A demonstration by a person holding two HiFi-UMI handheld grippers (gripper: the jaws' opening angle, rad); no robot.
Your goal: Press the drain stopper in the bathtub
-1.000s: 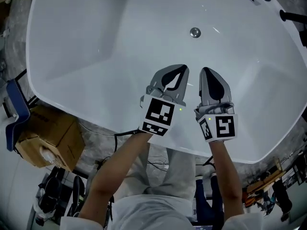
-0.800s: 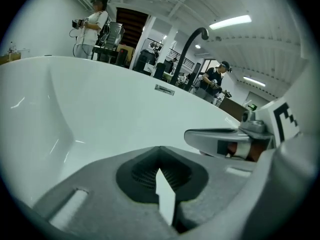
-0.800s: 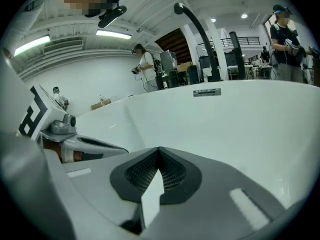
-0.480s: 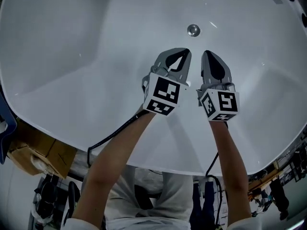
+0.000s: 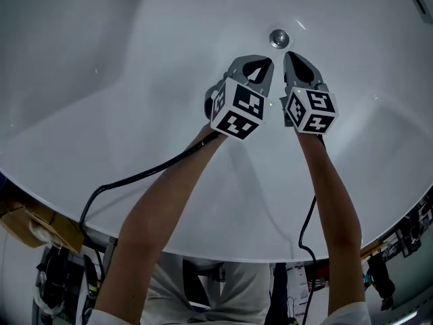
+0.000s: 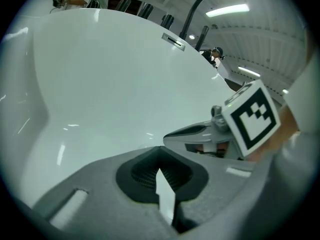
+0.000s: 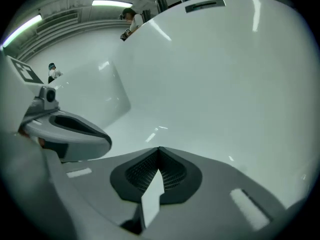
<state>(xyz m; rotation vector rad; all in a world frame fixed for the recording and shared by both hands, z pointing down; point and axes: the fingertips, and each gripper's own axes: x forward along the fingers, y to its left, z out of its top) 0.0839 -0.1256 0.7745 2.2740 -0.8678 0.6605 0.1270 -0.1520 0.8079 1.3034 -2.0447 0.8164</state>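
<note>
The round chrome drain stopper [image 5: 278, 38] sits in the floor of the white bathtub [image 5: 135, 80], near the top middle of the head view. My left gripper [image 5: 266, 60] is shut, its tip a short way in front of the stopper and slightly to its left. My right gripper [image 5: 288, 55] is shut too, its tip just short of the stopper on the right. The two grippers hang side by side, close together, with nothing held. Each gripper view shows shut jaws, the left gripper [image 6: 160, 150] and the right gripper [image 7: 159, 150], over bare white tub; the stopper is hidden there.
A black cable [image 5: 135, 178] runs from the left gripper across the tub's near rim [image 5: 223, 249]. A black faucet [image 6: 197, 9] and an overflow slot [image 6: 172, 40] stand on the far rim. A cardboard box [image 5: 30, 223] lies outside the tub at lower left.
Both grippers have moved forward and deeper into the tub, side by side, closing on the drain stopper. The head has leaned further over the tub.
</note>
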